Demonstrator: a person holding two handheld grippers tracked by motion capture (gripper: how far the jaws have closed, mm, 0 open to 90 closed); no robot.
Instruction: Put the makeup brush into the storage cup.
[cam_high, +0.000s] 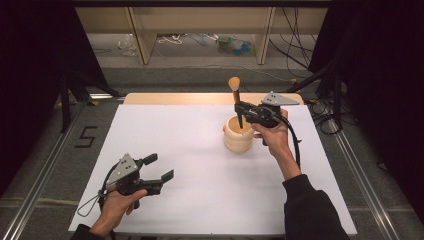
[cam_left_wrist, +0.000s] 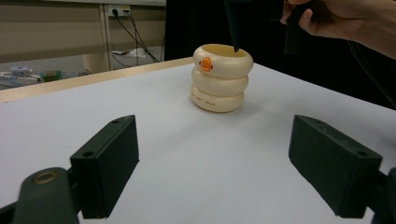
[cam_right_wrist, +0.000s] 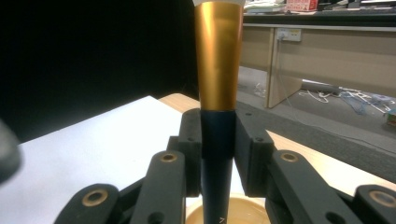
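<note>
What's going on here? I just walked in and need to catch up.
A person works at a white table with a gripper in each hand. The right gripper is shut on a makeup brush, held upright, handle tip over the mouth of a cream ringed cup. The left gripper rests open near the table's front edge.

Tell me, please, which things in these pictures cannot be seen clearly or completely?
- Brush: right gripper view, its head is cut off by the top edge; the high view shows it too small for detail.
- Cream holder: left gripper view, small lettering on the lowest ring is unreadable.
- Holder's inside: right gripper view, cut by the bottom edge and hidden behind the jaws.
</note>
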